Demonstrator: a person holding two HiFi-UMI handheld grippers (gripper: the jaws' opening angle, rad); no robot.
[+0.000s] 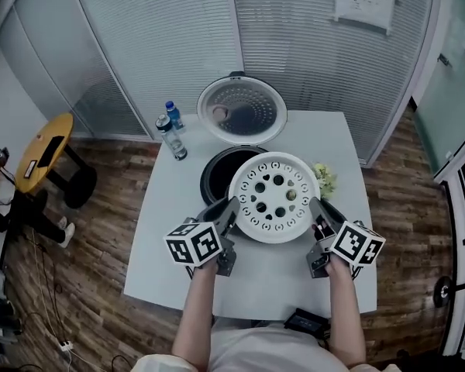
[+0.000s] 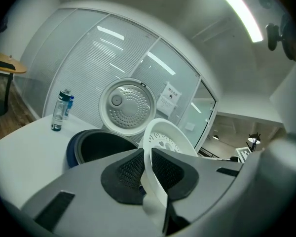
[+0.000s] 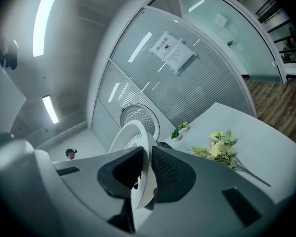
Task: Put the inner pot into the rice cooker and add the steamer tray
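We hold the white steamer tray (image 1: 275, 198) by its rim from both sides. The left gripper (image 1: 225, 214) has its jaws pinched on the left edge, the right gripper (image 1: 320, 214) on the right edge. The tray hangs over the near side of the open rice cooker (image 1: 214, 173) on the desk (image 1: 263, 281).

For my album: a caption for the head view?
Left gripper and right gripper hold a white steamer tray near the open rice cooker.

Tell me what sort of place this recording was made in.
Likely an office or meeting room, not a kitchen: ribbed glass partition walls with a posted notice, wood-plank floor, and the rice cooker on a plain white table.
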